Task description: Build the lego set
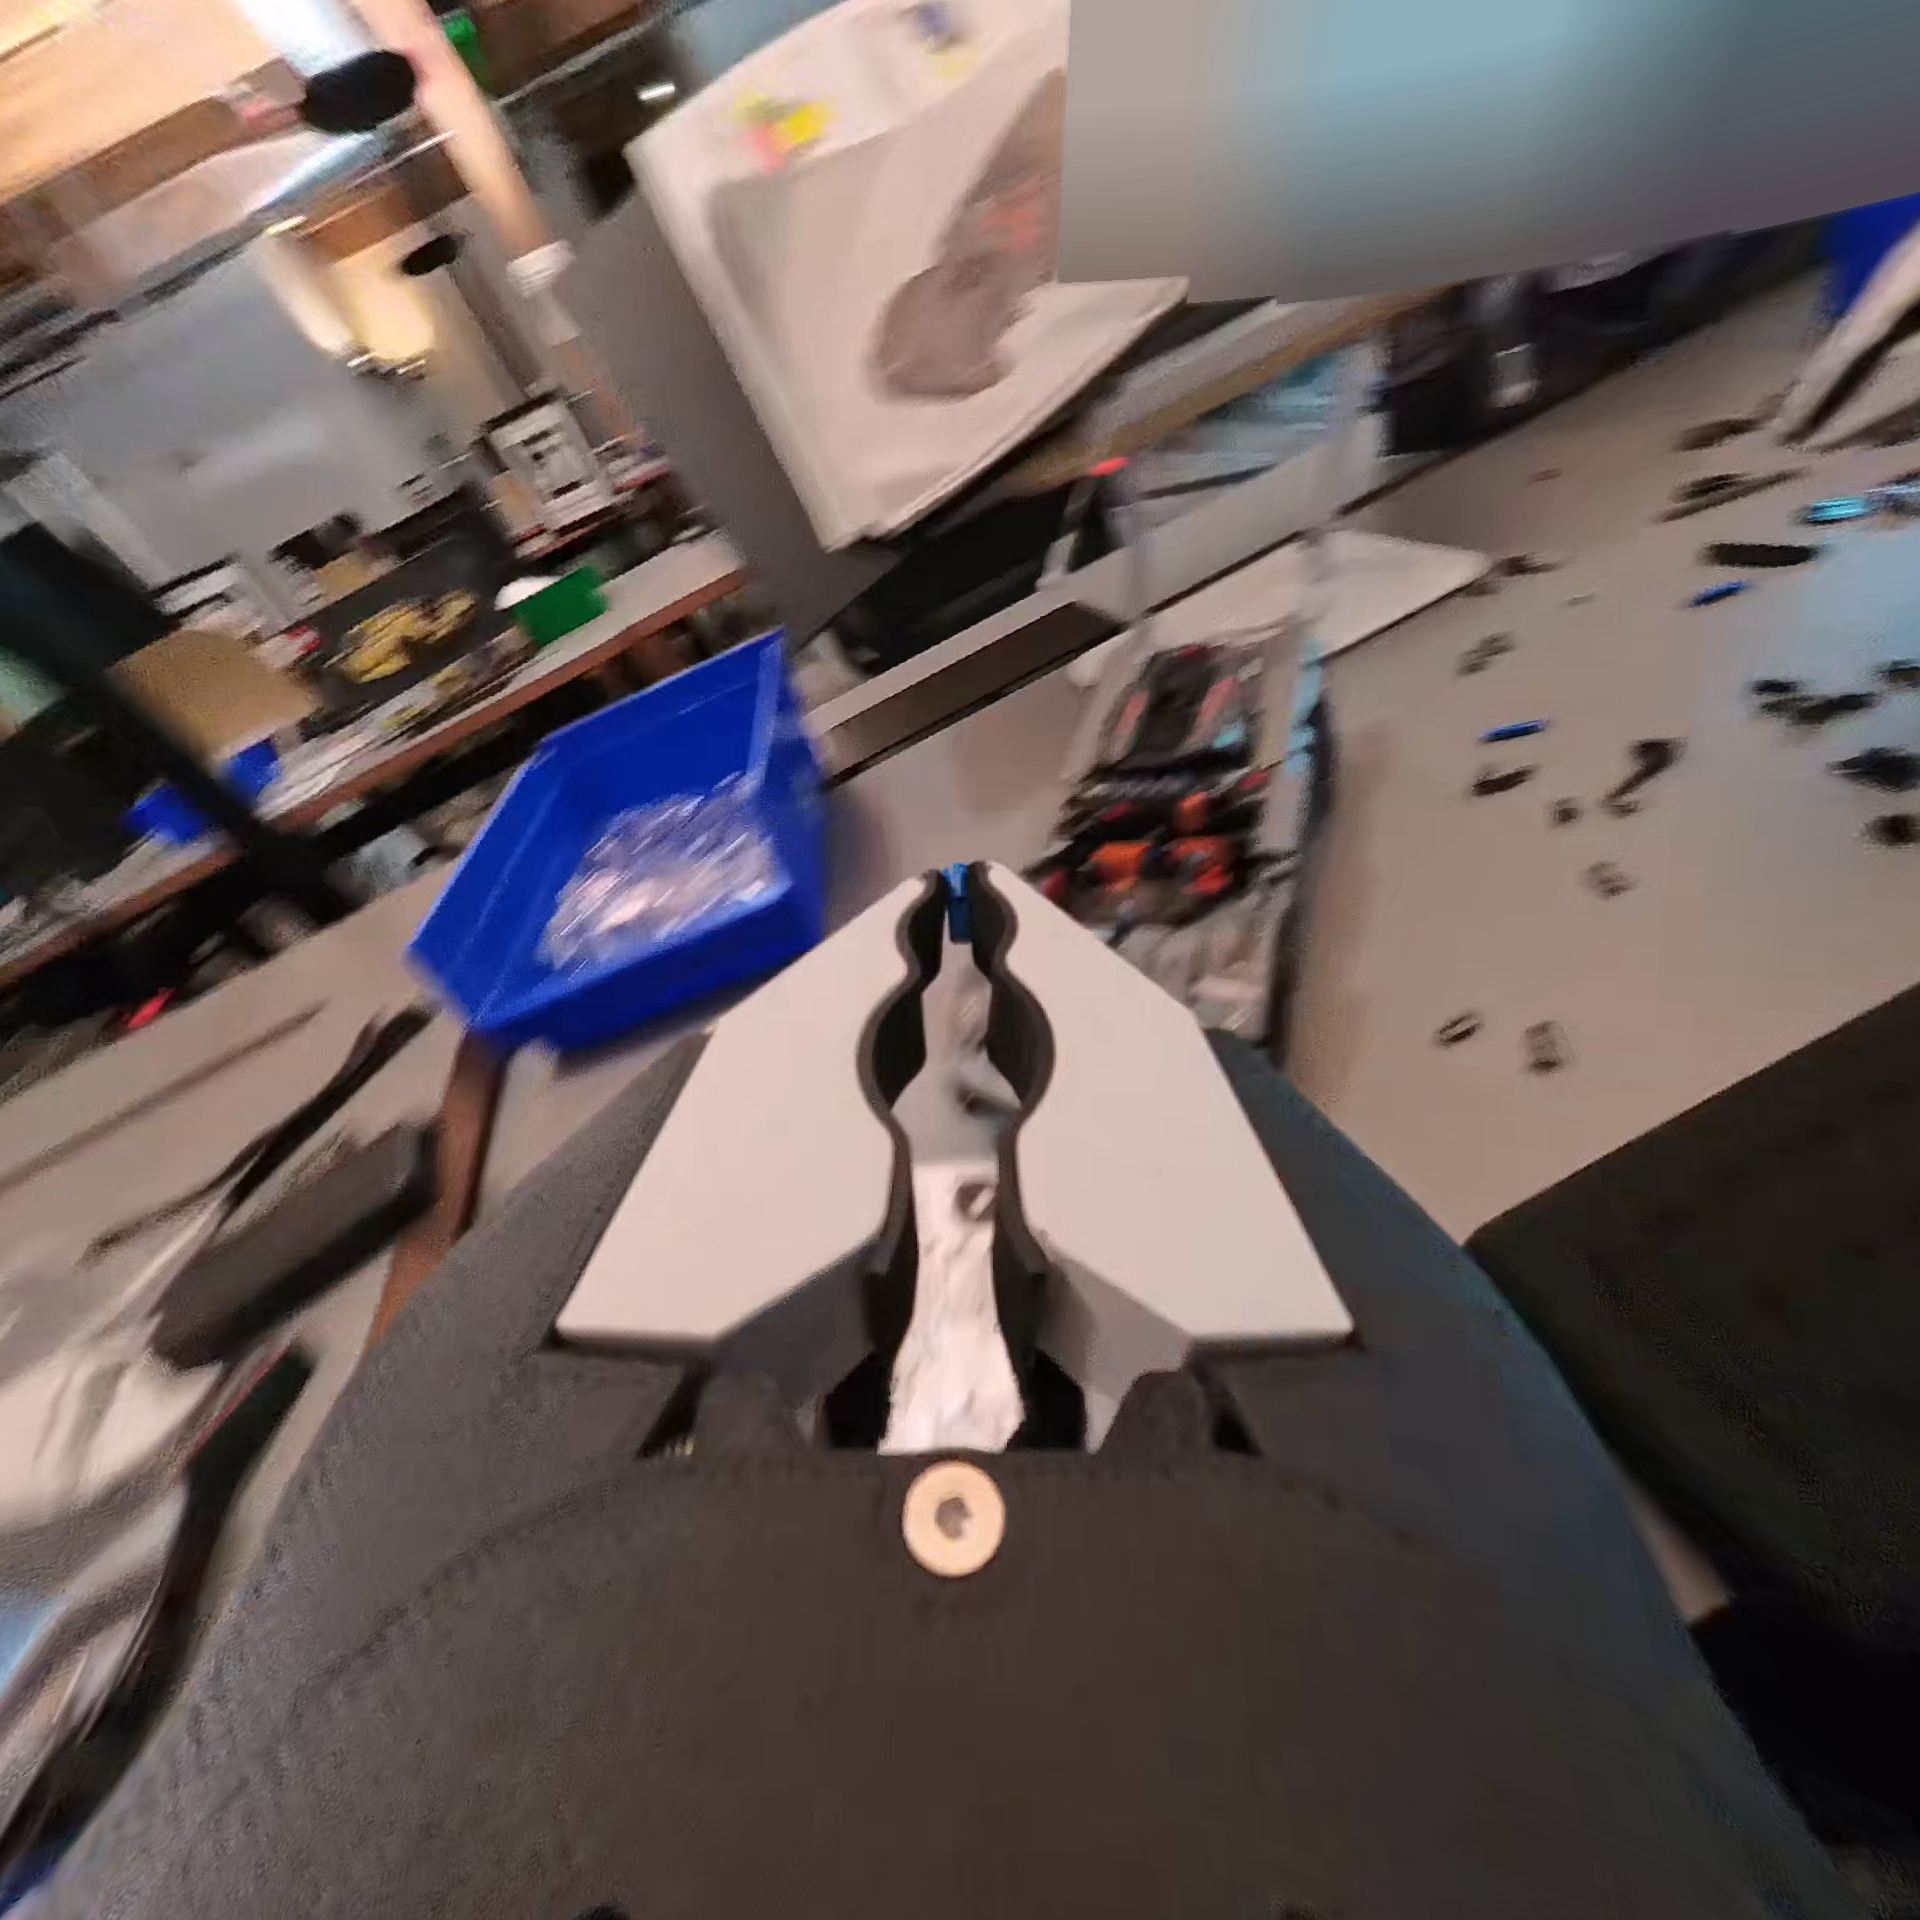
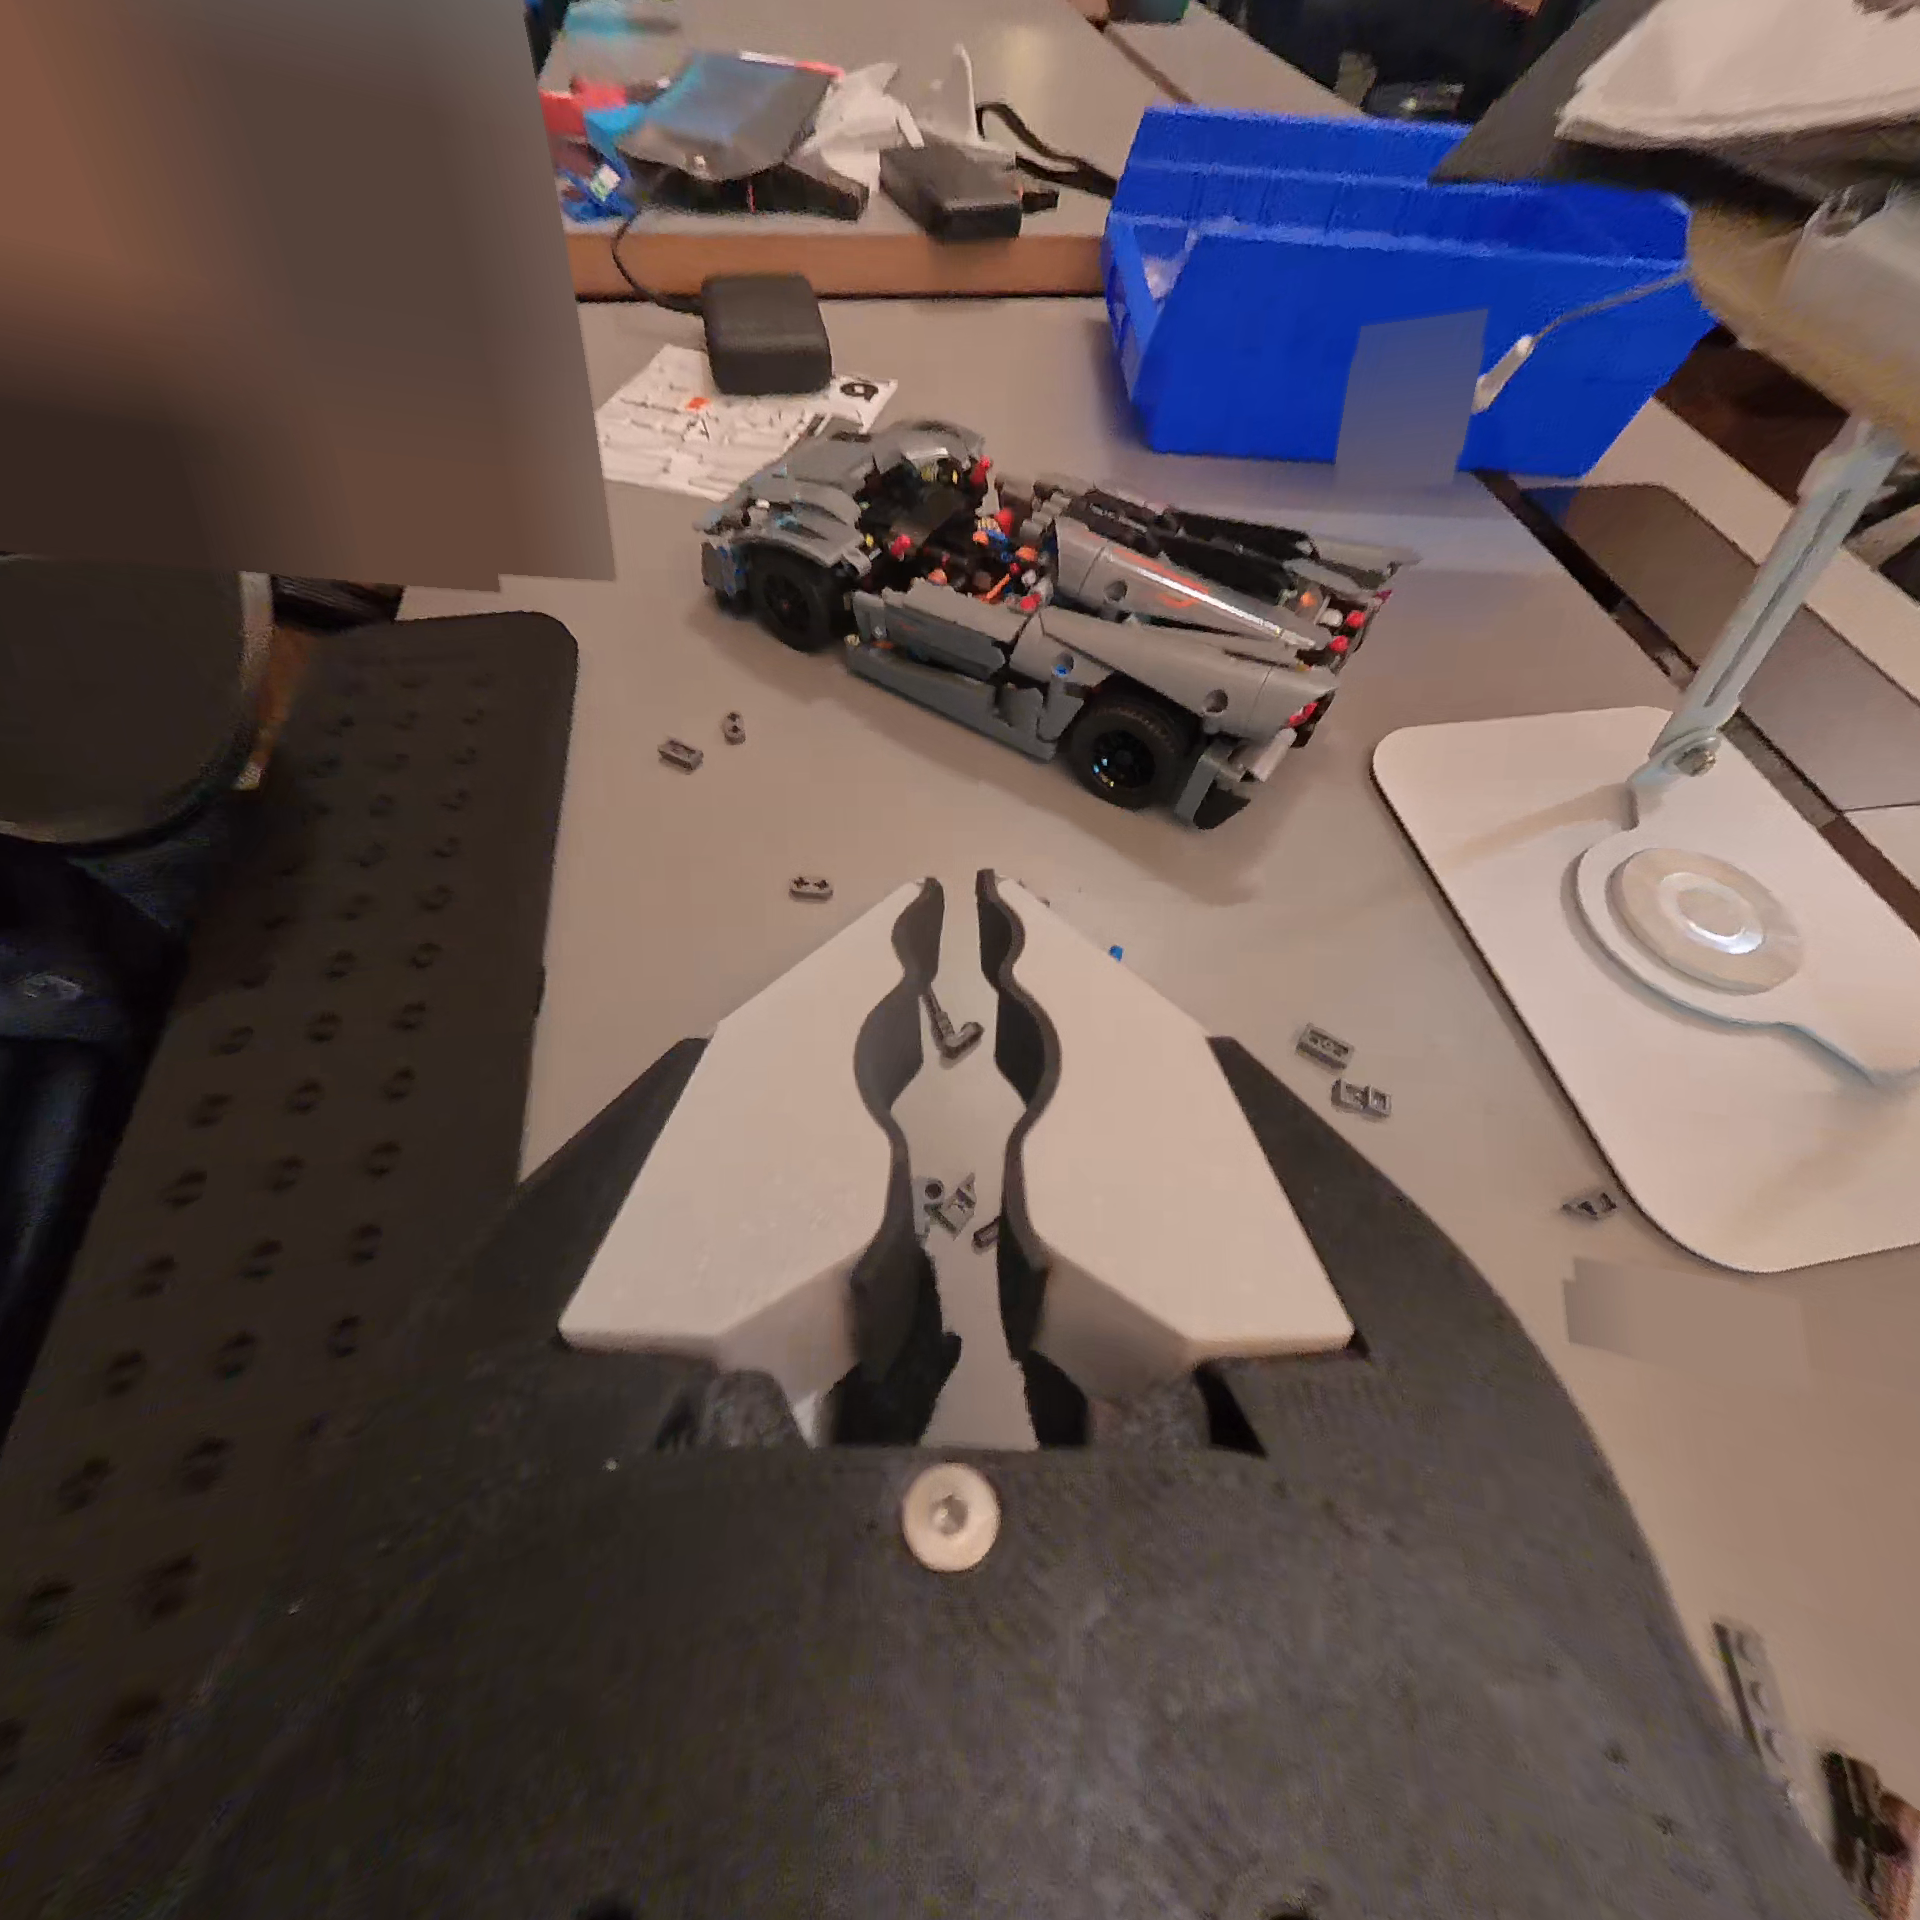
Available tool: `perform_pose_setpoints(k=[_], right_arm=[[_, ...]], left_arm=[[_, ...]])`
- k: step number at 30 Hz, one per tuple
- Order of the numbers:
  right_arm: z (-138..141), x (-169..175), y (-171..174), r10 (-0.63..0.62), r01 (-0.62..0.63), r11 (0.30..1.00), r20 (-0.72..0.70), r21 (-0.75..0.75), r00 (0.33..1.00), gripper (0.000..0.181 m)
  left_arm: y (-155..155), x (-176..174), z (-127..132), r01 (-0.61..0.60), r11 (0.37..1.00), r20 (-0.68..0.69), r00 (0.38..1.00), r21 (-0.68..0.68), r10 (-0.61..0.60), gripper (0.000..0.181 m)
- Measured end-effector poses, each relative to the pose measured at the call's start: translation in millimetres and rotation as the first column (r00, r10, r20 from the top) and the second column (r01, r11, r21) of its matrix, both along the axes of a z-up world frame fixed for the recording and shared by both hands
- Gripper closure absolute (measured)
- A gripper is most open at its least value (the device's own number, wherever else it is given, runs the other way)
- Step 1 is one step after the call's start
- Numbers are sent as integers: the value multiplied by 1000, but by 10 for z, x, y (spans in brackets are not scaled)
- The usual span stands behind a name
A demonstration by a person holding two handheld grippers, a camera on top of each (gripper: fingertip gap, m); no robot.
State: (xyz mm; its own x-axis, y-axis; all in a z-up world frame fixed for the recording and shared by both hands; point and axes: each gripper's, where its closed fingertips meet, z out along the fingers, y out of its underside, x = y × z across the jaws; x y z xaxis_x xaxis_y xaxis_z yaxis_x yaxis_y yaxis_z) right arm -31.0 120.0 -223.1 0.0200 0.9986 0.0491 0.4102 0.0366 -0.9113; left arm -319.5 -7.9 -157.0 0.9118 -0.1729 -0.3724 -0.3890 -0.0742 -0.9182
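While my left gripper [image 1: 958, 902] pinches a small blue piece [image 1: 956, 906], my right gripper [image 2: 961, 883] hangs slightly parted, empty, above the counter [image 2: 1039, 935].

Both cams sit behind my claws, looking forward along the fingers. Left cam is tilted and motion-blurred, raised off the table [image 1: 1403, 1091], aimed past my left claw [image 1: 958, 902] at the blue bin [image 1: 623, 894] and the lego car [image 1: 1164, 790] beyond; room and shelving fill the far background. Right cam is sharp, angled down at the table over my right claw [image 2: 960, 883], car [image 2: 1039, 613] near ahead, bin [image 2: 1351, 312] behind it. Shared between views: car, bin, loose pieces on the table.
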Motion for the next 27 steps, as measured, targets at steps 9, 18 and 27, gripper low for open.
perform_pose_setpoints(k=[9, 18, 27], right_arm=[[62, 155, -86, 60, -60, 997, -14, -42, 998, 178], [-118, 174, -85, 104, -119, 967, -80, -226, 991, 172], [52, 178, -34, 78, -177, 885, -239, -430, 968, 167]], left_arm=[[811, 2184, -182, 607, 769, -183, 748, -200, -638, 180], [1214, 2939, -623, 711, 679, -294, 619, -185, -728, 180], [1254, 3152, -699, 726, 679, -475, 560, -113, -678, 180]])
